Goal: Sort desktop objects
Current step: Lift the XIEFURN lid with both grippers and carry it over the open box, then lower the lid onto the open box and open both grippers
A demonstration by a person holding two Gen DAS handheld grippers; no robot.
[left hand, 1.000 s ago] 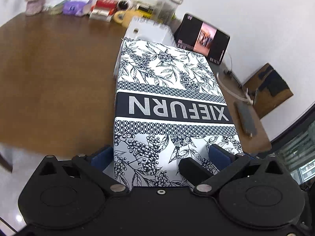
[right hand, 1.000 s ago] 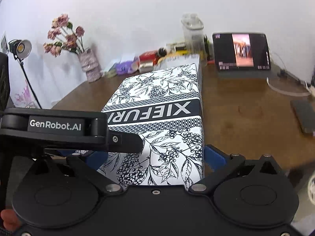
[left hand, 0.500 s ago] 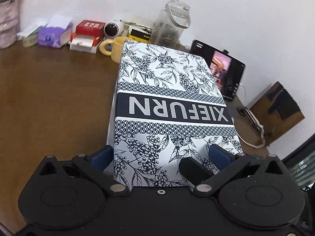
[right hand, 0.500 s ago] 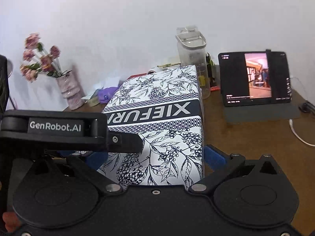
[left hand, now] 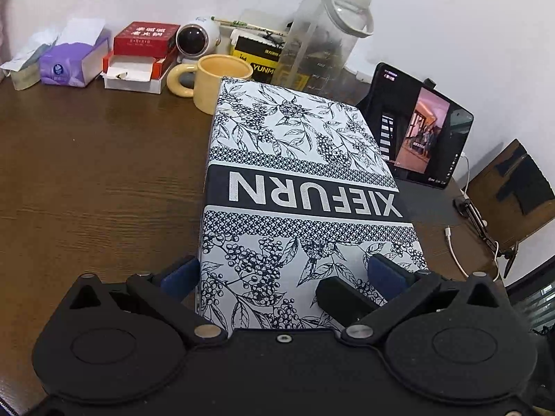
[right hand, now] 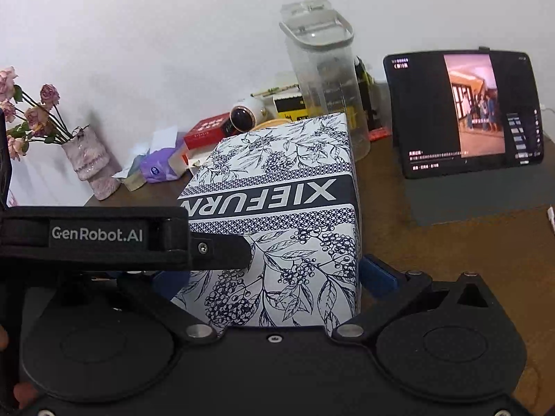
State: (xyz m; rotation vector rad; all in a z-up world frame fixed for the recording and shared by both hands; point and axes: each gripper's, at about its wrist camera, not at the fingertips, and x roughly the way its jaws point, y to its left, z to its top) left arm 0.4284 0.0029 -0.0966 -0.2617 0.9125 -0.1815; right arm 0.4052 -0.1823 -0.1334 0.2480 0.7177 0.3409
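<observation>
A long white box with a dark blue floral print and the word XIEFURN fills the middle of both wrist views. My left gripper is shut on its near end, a blue pad on each side. My right gripper clamps the same end. The left gripper's black finger lies across the box in the right wrist view. The box's far end reaches close to a yellow mug and a clear plastic jug. Whether the box rests on the table is unclear.
Along the wall on the brown wooden table stand a purple tissue pack, red boxes, a small white camera and a black-yellow box. A lit tablet stands right, a vase of flowers left.
Both grippers have carried the box forward toward the wall. The mug, jug and tablet are much nearer now. The grip on the box has stayed the same.
</observation>
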